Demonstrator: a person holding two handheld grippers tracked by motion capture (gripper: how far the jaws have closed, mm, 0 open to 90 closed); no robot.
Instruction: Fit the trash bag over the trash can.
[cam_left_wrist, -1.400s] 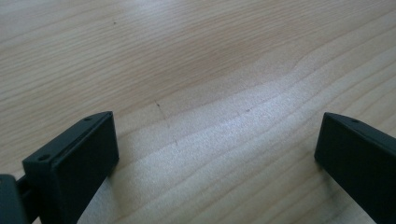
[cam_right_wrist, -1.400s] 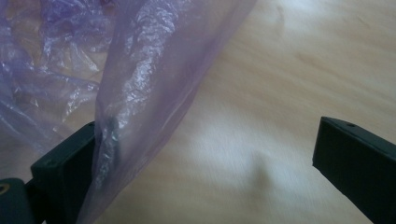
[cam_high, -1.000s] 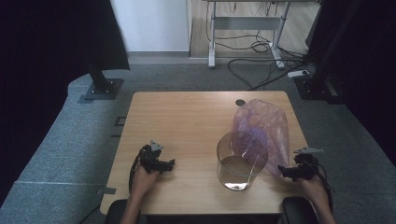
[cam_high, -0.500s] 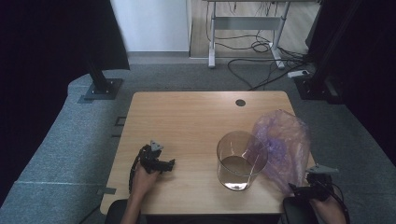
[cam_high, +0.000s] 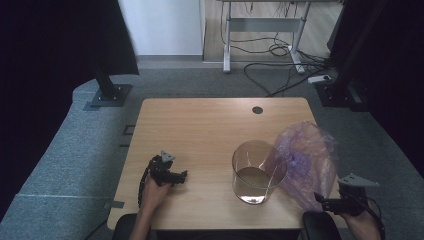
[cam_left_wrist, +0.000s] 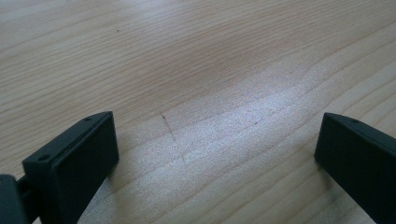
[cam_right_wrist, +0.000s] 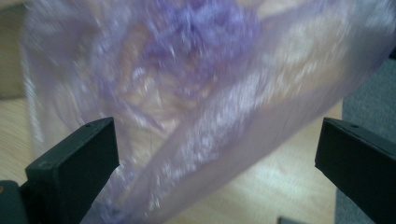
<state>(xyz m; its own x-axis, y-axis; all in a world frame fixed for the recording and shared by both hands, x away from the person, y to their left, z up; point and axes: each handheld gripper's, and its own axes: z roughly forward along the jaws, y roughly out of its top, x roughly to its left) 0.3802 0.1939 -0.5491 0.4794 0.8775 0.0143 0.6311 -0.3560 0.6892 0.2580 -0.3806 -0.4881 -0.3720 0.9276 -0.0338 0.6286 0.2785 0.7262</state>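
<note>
A: Purple plastic bag sits at the right side of the table, leaning against the clear glass jar, its far side near the table's right edge. One second ago it stood draped over the jar's right rim; now it has slid rightward and slumped lower, touching the jar's wall only.

B: State of the right tongs?

A: Jaws wide apart in the right gripper view, with the bag blurred ahead of them and nothing pinched. They have drawn back to the near right corner, just off the bag's lower edge.

B: So the bag is released?

A: Judged so. It lies free beside the jar, not over it or in it. If the work is lining the jar, that step is undone and a fresh grasp on the bag's mouth is needed.

B: Left tongs?

A: Unmoved, resting on bare wood well left of the jar, jaws spread, holding nothing.

B: Jar contents?

A: A brownish layer at the bottom; cannot tell what
</note>
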